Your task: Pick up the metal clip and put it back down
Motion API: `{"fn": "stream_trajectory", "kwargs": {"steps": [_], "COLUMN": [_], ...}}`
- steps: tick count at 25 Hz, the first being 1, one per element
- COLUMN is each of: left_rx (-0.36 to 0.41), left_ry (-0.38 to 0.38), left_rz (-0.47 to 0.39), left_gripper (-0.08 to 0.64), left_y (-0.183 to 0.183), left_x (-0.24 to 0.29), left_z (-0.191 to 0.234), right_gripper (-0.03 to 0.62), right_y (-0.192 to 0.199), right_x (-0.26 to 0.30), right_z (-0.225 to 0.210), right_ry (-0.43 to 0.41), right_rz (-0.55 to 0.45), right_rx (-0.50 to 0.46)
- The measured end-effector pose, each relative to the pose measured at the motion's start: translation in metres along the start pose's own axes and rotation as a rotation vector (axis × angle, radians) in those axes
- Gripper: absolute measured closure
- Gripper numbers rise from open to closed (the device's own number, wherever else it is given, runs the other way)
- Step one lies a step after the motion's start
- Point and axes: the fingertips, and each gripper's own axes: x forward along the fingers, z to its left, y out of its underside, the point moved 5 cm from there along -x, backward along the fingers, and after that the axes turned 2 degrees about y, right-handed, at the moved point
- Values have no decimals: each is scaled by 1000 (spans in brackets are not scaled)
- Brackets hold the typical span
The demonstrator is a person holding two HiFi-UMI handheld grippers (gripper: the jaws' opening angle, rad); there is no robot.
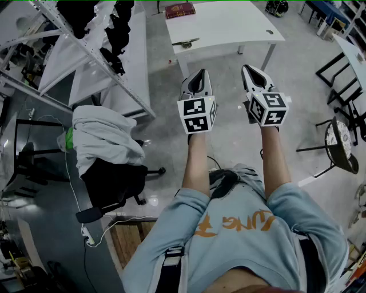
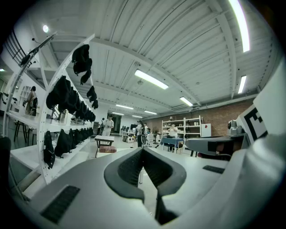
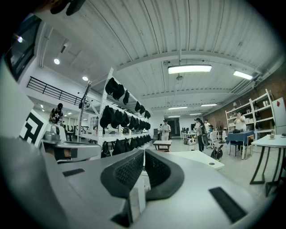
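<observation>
A small dark metal clip (image 1: pixel 186 43) lies near the front left edge of a white table (image 1: pixel 229 26) ahead of me. Both grippers are held up in the air short of the table, pointing toward it. The left gripper (image 1: pixel 198 72) has its jaws closed tip to tip with nothing between them, and the left gripper view shows the same (image 2: pixel 142 150). The right gripper (image 1: pixel 247 68) is likewise shut and empty (image 3: pixel 144 152). Neither touches the clip, which does not show in either gripper view.
A red book (image 1: pixel 180 10) lies at the table's far left end (image 2: pixel 107 149). A white rack with black items (image 1: pixel 106 34) stands left. An office chair draped with grey cloth (image 1: pixel 106 151) sits lower left. A stool (image 1: pixel 341 143) and black frames stand right.
</observation>
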Motion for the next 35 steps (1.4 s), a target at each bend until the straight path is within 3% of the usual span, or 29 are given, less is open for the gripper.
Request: {"fn": "stream_trajectory", "kwargs": {"steps": [6,21,35], "left_rx": [-4,-45,-63], "left_ry": [-16,-4,-3], "left_rz": [-11,-72,-144], "left_gripper": [538,538,538], "left_y": [-6,-25,-46], "left_x": [3,19,32], "left_z": [16,41,64], "right_gripper": [560,560,560], "right_y": [-7,-24,-58], "right_x": [9,22,38], "right_z": [3,-10,-25], "right_ry": [-12,58,35], "right_rz": [-23,-58,-159], "right_rx": [5,3,37]}}
